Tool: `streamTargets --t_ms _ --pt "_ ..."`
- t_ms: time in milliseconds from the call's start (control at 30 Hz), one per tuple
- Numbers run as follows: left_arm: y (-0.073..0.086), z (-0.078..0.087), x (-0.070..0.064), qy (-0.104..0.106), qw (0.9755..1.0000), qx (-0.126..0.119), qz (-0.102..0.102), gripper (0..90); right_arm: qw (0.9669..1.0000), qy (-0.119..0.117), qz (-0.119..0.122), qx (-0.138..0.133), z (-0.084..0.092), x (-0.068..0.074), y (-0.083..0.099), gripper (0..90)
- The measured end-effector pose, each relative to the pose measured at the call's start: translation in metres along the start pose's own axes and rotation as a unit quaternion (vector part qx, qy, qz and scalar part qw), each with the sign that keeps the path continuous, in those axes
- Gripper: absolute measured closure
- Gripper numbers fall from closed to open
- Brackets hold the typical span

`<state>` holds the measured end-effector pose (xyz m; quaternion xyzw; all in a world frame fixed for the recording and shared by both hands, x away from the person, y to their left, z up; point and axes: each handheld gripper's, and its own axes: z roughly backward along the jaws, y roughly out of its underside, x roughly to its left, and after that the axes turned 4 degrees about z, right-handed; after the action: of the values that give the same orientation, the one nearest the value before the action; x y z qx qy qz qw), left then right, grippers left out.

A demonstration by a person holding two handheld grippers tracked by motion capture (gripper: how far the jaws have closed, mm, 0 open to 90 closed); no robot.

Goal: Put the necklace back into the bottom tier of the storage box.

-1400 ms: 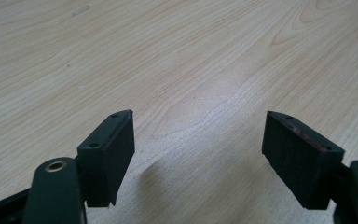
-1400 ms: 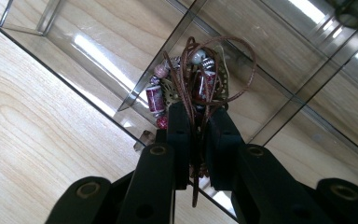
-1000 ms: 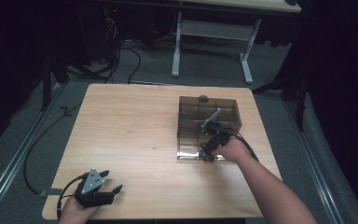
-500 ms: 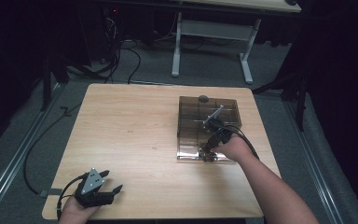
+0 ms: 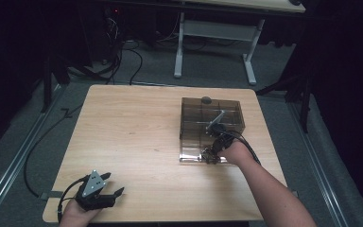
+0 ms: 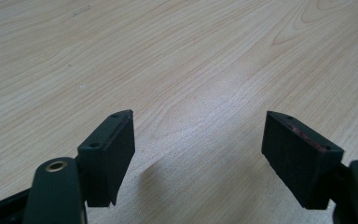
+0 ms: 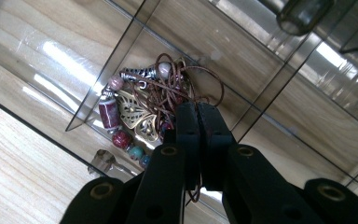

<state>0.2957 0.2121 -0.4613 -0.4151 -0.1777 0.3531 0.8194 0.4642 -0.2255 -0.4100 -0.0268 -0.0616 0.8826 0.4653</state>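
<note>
Over the front compartment of the clear box point(image 7: 98, 70), my right gripper point(image 7: 196, 112), just closed, pinches only the necklace point(image 7: 140, 112) cord, so lifting could snag beads on a divider.

I see a beaded necklace point(image 7: 142, 105) bunched in a heap: brown cord loops, red, pink and teal beads, and a brass leaf pendant. It lies in a near compartment of the smoky clear plastic organizer box point(image 5: 191, 106), with a strand of its cord pinched between the shut jaws of my right gripper point(image 7: 198, 109).

no readable txt, no labels, no nos.
</note>
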Motion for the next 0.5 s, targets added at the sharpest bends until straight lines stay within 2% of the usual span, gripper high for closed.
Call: streamTargets --t_ms 67,167,267,300,333,367,500 --pt "0.0 0.0 0.0 0.0 1.0 0.001 0.0 25.9 1.0 0.003 -0.006 0.003 -0.001 0.001 0.001 88.5" --pt "0.0 0.0 0.0 0.0 1.0 0.0 0.0 25.9 1.0 0.004 0.002 0.0 -0.002 0.0 0.002 88.4" --pt "0.0 0.0 0.0 -0.001 1.0 0.0 0.0 26.0 1.0 0.005 -0.006 0.003 -0.001 0.001 0.001 86.8" --pt "0.0 0.0 0.0 -0.001 1.0 0.0 0.0 26.0 1.0 0.004 -0.001 -0.001 -0.001 0.0 0.001 86.1" --pt "0.0 0.0 0.0 -0.001 1.0 0.0 0.0 26.0 0.9999 0.005 -0.011 -0.001 0.001 0.002 0.001 85.2" --pt "0.0 0.0 0.0 -0.001 1.0 0.001 0.0 26.0 1.0 0.006 -0.002 -0.007 0.002 0.001 0.001 84.0" --pt "0.0 0.0 0.0 -0.001 1.0 0.001 0.0 26.0 0.9998 0.004 -0.006 -0.02 0.012 0.001 0.003 81.9"
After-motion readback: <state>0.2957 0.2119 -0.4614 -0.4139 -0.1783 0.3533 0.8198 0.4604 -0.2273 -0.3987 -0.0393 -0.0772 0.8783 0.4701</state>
